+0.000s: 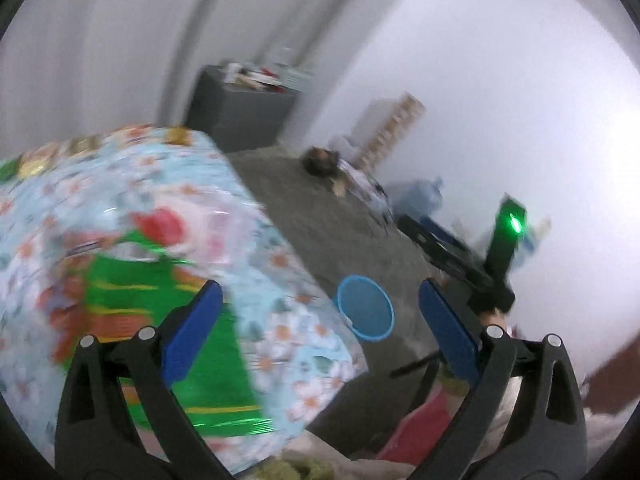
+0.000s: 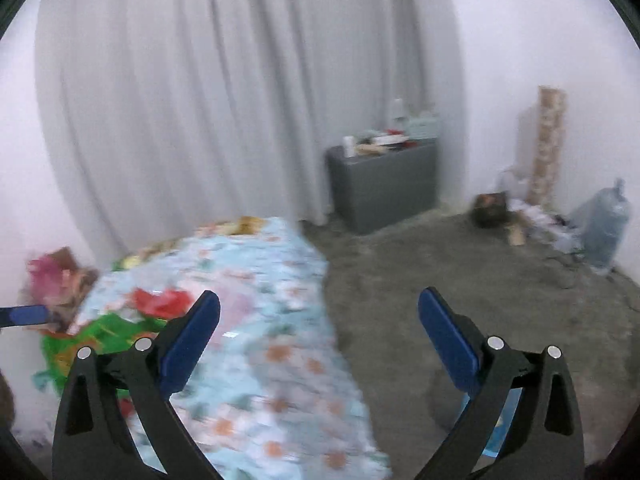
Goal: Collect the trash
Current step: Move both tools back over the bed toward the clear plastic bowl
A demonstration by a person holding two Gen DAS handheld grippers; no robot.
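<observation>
A green foil wrapper (image 1: 176,332) lies on a table with a light blue floral cloth (image 1: 280,280); a red wrapper (image 1: 162,222) lies beyond it. My left gripper (image 1: 320,324) is open and empty, above the table's right edge. A blue round bin (image 1: 366,306) stands on the floor between its fingers. The other gripper (image 1: 496,280) shows at right with a green light. In the right wrist view my right gripper (image 2: 320,332) is open and empty over the cloth (image 2: 272,320). The green wrapper (image 2: 100,336) and red wrapper (image 2: 160,302) lie left of it.
A grey carpet (image 2: 440,280) covers the floor. A grey cabinet (image 2: 384,184) with clutter stands by the white curtain (image 2: 200,100). A water jug (image 2: 604,228), a patterned column (image 2: 550,144) and scattered items (image 2: 520,216) sit along the right wall. Pink clutter (image 2: 60,280) lies at the table's far left.
</observation>
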